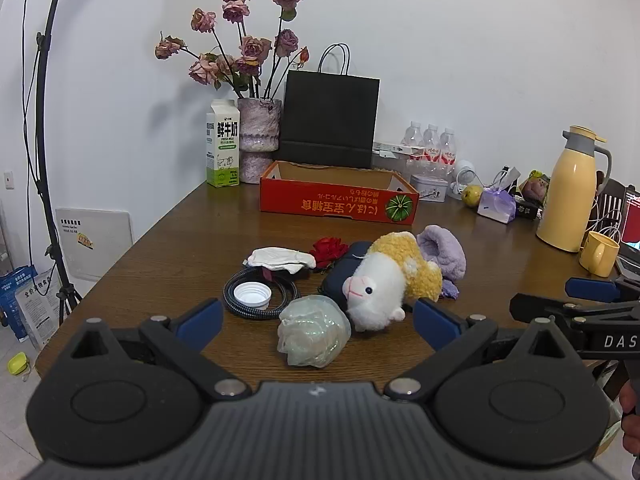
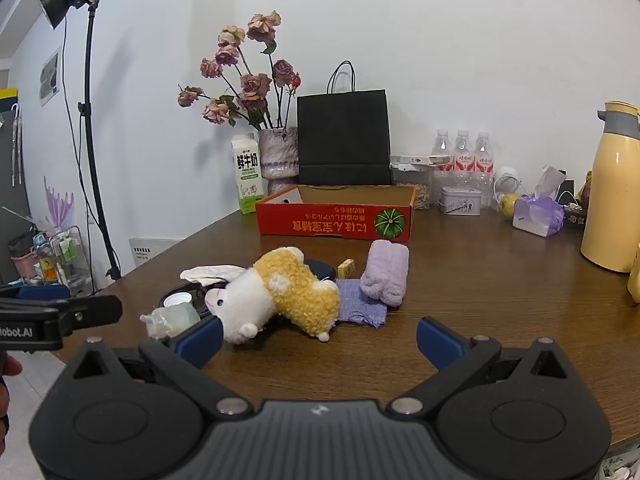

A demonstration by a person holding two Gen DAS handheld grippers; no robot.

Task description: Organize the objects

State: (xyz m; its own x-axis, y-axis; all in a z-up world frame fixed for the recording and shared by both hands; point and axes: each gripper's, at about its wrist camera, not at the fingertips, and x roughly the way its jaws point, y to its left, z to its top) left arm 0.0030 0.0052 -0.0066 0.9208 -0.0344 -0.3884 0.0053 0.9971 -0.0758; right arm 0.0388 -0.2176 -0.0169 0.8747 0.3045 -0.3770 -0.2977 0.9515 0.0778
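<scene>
The plush [image 1: 386, 278] lies atop the heap of loose things in front of the red box [image 1: 340, 200], overlapping a dark pouch [image 1: 350, 268], with a purple slipper [image 2: 386, 272] behind it and a crumpled plastic bag [image 1: 314, 332] in front. Both the left gripper [image 1: 318, 320] and the right gripper [image 2: 318, 338] are spread wide and empty. A grab at the plush could snag the pouch or drag the bag, since they touch.
</scene>
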